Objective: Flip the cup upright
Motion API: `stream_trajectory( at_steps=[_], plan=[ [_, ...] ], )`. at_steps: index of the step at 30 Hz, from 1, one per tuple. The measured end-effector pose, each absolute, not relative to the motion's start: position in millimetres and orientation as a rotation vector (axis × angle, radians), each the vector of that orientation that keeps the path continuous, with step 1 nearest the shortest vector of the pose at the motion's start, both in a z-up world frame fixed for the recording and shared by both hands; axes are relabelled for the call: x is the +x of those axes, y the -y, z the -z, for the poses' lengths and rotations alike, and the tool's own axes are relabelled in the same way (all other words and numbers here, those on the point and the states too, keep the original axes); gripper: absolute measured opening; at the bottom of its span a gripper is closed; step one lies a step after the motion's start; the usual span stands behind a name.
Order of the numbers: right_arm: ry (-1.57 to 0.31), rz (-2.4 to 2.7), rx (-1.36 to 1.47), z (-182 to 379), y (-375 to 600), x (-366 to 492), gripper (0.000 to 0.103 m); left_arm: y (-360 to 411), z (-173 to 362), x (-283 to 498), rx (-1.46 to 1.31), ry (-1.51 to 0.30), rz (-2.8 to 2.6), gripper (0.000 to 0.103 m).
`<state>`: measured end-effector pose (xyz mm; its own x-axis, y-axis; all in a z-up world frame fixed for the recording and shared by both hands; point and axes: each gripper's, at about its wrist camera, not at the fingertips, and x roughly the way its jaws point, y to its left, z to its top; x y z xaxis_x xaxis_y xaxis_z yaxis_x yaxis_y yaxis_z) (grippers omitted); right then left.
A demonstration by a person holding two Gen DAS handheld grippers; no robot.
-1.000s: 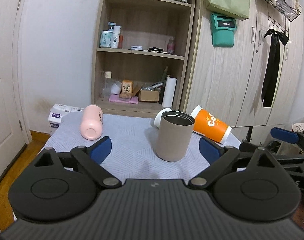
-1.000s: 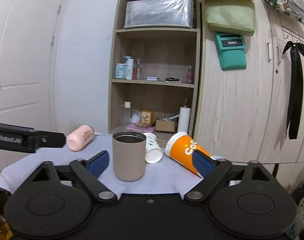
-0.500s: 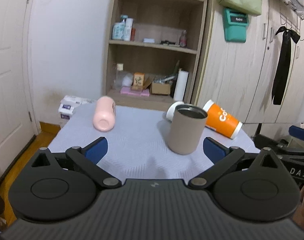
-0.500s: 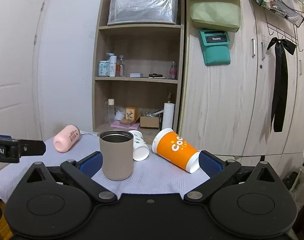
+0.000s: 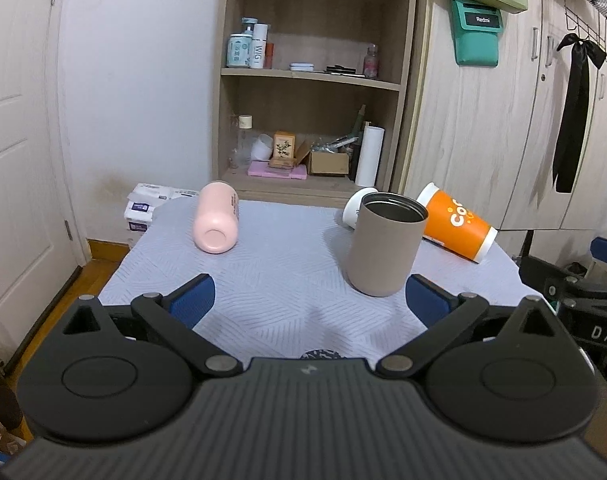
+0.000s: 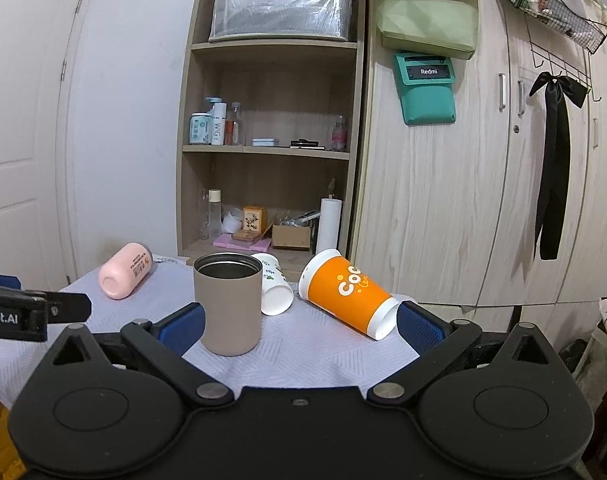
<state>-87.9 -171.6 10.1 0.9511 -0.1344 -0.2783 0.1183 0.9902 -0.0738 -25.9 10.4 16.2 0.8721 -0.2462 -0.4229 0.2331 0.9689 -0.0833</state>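
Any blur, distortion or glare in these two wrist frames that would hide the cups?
Left wrist view: sharp, the taupe cup and pink bottle crisp; fisheye bends the door frame. Right wrist view: also sharp, dark vignette in the top corners, soft shadow under the orange cup; no glare on either.

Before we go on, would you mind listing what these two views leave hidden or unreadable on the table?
- White paper cup: left wrist view, mostly hidden behind the upright taupe tumbler; only its rim shows.
- Orange cup: its lettering runs round the side in both views, so the word is incomplete.
- Pink bottle: right wrist view, label print too small to read.
- Table: near edge covered by the right gripper body.
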Motion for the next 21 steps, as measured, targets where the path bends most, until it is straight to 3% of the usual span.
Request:
stream_trajectory(
  at_steps=[21],
  plan=[
    [-0.270,0.122,-0.067,-7.1,170.7,-87.6,0.103,-6.6,-14.7,-25.5,0.012,-0.430,0.220,0.103]
  ],
)
